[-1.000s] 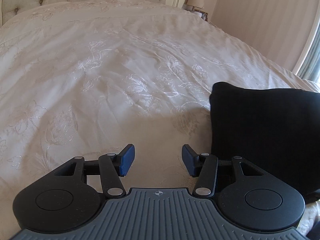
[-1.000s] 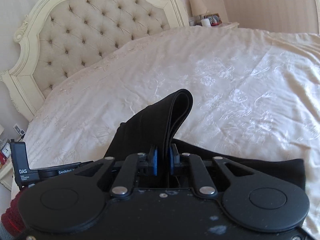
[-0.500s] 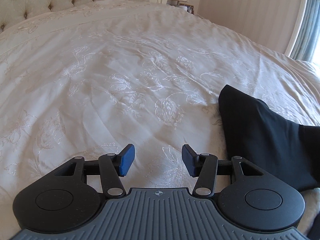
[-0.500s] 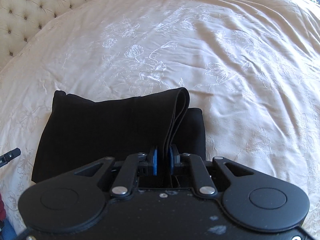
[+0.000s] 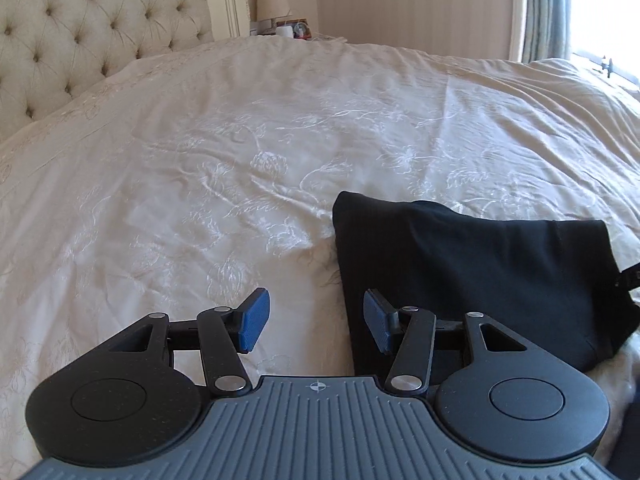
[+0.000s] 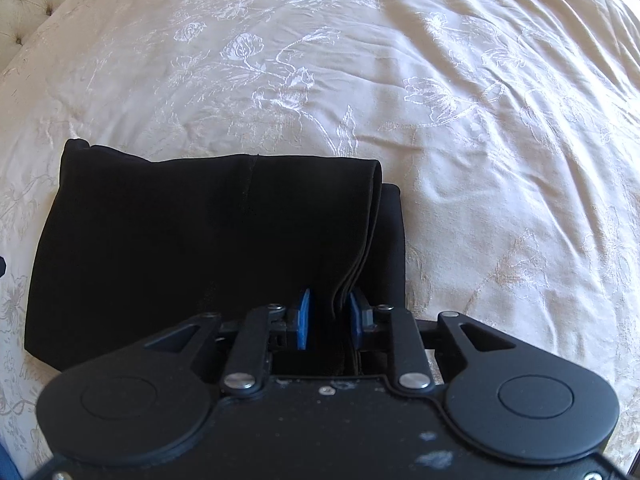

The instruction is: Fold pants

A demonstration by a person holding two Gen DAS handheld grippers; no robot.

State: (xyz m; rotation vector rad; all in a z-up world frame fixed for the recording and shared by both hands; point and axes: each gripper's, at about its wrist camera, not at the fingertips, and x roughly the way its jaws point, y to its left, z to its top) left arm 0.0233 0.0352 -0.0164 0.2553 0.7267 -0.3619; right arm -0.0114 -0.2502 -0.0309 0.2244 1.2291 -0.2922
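On the bed [image 6: 480, 160], we lay the black pants [image 6: 200, 240] down as a folded stack.
Our right gripper [image 6: 328, 320] is opening around the top layers; we let them settle, then lift clear. Our left gripper [image 5: 316, 320] hovers half-open, empty, beside the stack.

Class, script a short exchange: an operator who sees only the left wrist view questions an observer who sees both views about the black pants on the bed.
Operator: Is the right gripper holding the pants?
Observer: Its jaws are opening; the pants' layered edge stands between the pads, clear of one.
Operator: Does the top fold cover the lower layer?
Observer: Not fully; a strip of it shows past the folded edge.
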